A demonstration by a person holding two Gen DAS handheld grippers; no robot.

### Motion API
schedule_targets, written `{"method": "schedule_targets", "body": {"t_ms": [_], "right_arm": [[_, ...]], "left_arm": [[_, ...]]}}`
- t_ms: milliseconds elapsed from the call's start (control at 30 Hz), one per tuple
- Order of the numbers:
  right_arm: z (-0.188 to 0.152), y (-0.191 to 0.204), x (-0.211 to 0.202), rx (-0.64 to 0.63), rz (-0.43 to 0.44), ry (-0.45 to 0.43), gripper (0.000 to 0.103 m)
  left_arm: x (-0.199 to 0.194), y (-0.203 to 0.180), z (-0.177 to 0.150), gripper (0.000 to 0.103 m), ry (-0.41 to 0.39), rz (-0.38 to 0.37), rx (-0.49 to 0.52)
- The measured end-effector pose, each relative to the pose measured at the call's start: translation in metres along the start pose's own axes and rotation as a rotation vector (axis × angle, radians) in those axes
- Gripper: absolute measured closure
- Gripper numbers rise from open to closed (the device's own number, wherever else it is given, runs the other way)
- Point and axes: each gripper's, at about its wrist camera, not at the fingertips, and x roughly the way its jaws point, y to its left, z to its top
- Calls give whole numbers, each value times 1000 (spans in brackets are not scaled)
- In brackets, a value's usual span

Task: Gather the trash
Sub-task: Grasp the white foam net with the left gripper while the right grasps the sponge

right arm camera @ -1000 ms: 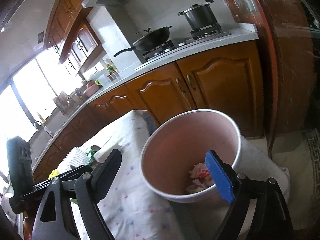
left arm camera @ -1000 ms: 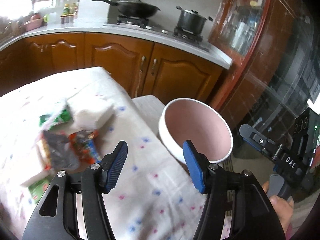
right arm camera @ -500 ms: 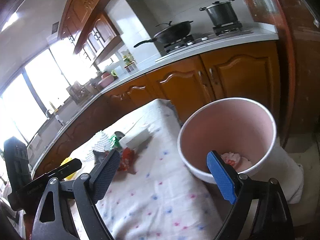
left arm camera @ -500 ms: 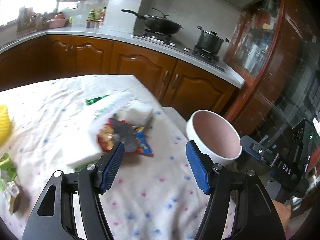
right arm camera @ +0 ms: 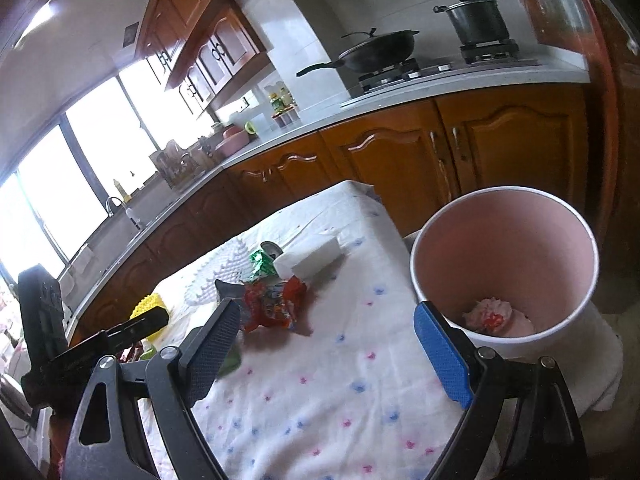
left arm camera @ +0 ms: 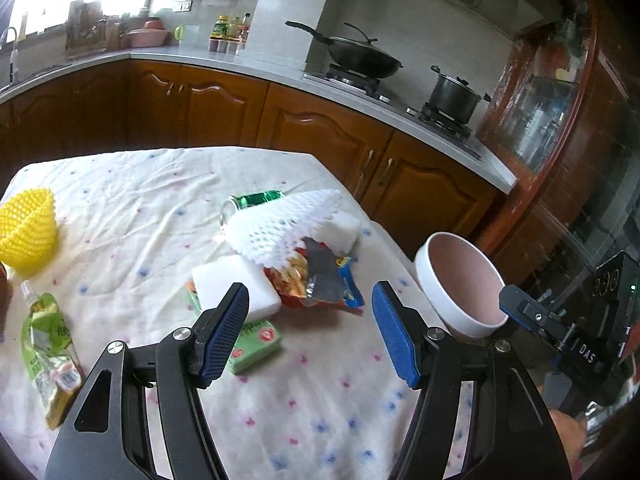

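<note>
Both my left gripper [left arm camera: 310, 332] and right gripper [right arm camera: 328, 354] gape empty; crinkly foil wrapper [left arm camera: 320, 278] at twelve o'clock, round smooth bin [right arm camera: 504, 264] at two.

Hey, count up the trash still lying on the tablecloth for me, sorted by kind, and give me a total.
White foam blocks: 2
Foam fruit nets: 2, white and yellow
Snack wrappers: 1, red and blue
Green cans: 1
Green drink pouches: 1
Green packets: 1
Total: 8
</note>
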Motion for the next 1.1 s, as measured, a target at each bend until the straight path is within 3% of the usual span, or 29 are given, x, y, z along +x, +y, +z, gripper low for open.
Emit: {"method": "schedule_targets", "body": {"t_ms": [367, 600, 833, 1000, 1067, 1100], "right_arm": [[13, 21, 26, -29, 38, 10, 13], [28, 25, 65, -8, 70, 61, 15], [32, 16, 120, 113, 142, 180, 32], [26, -8, 158, 279, 187, 262, 37], [22, -18, 171, 356, 214, 283, 40], [22, -21, 177, 383, 226, 288, 41]], "left_arm": [[15, 17, 17, 37, 28, 18, 0], [41, 22, 34, 37, 67, 35, 18], [60, 35, 43, 37, 93, 14, -9], [68, 41, 44, 58, 108, -19, -5], [72, 41, 43, 77, 124, -35, -5], [75, 42, 42, 81, 133, -43, -7]]}}
